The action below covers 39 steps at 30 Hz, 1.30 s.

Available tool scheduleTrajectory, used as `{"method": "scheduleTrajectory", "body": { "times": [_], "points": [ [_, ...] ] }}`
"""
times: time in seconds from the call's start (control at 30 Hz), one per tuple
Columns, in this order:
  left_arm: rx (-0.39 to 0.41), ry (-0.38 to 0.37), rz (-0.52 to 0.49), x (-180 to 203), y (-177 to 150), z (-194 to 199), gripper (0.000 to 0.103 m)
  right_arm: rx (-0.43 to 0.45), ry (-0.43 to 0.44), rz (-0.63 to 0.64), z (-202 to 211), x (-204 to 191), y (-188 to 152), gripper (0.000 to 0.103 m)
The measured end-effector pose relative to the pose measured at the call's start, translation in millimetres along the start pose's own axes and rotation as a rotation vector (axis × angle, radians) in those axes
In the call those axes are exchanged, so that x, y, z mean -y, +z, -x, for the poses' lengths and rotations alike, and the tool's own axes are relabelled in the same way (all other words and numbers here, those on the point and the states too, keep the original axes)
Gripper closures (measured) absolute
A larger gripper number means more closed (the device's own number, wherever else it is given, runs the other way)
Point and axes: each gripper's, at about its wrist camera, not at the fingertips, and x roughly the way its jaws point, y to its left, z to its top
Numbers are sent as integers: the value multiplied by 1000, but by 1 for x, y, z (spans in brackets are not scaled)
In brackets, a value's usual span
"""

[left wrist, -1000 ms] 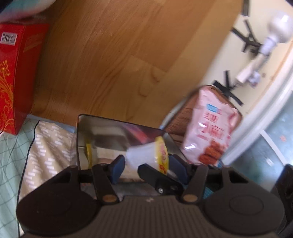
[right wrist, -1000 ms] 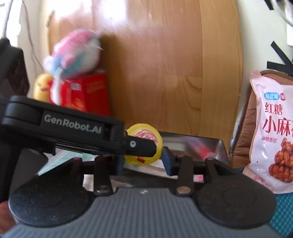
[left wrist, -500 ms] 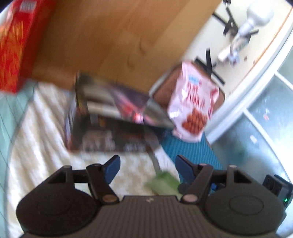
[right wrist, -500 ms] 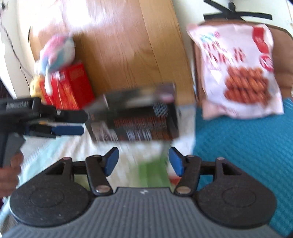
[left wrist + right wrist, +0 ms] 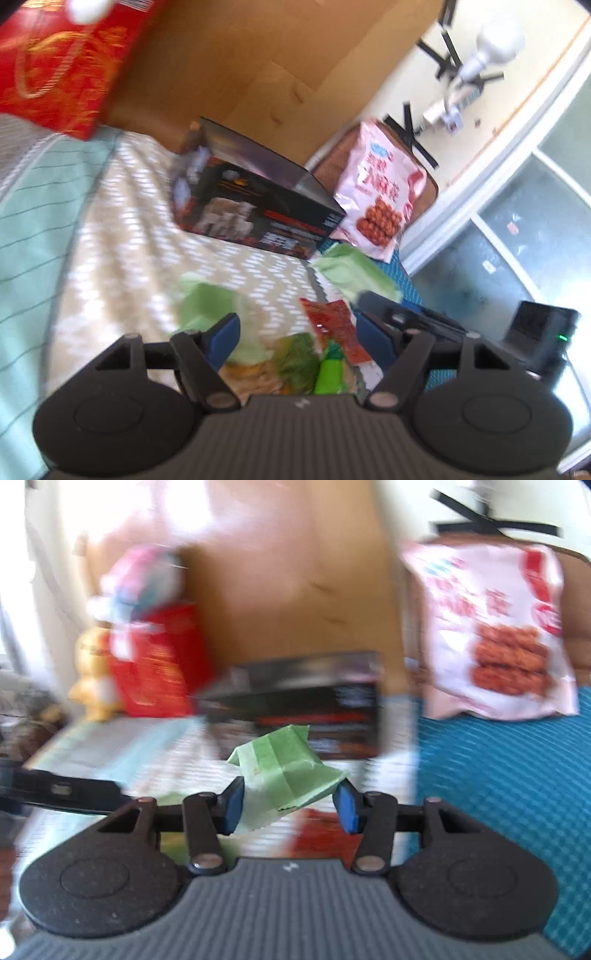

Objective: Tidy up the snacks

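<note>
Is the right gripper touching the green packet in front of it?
Cannot tell. In the right wrist view, the green packet sits between the open right gripper fingers, but blur hides any contact.

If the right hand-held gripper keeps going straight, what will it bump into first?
Probably the green packet, which sits right between the open blue fingertips of the right hand-held gripper. The dark box lies behind it, though blur makes depth uncertain.

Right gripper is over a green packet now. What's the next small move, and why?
Probably close the right gripper on the green packet: its blue fingers stand open on either side of it, and the black box where snacks go sits just behind. The left gripper is open and empty, so no conflict.
</note>
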Motion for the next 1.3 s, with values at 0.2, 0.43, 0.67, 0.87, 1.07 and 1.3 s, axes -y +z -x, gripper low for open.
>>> {"method": "scheduleTrajectory", "body": {
  "times": [0.2,0.43,0.67,0.87,1.07,1.3],
  "points": [
    [56,67,66,-31,-11,36,31,-89,274,177,9,-67,-23,48],
    [71,79,104,-53,-26,60,30,-221,413,248,1,-87,-50,77],
    [28,71,105,-52,-37,48,30,-217,312,298,6,-97,-61,69],
    [-8,46,71,-44,-43,39,28,-194,284,235,20,-87,-70,60],
    [-15,35,61,-41,-44,39,25,-191,262,150,20,-78,-78,57],
    [-14,36,67,-42,-46,42,25,-159,157,149,14,-76,-79,55]
  ]
}}
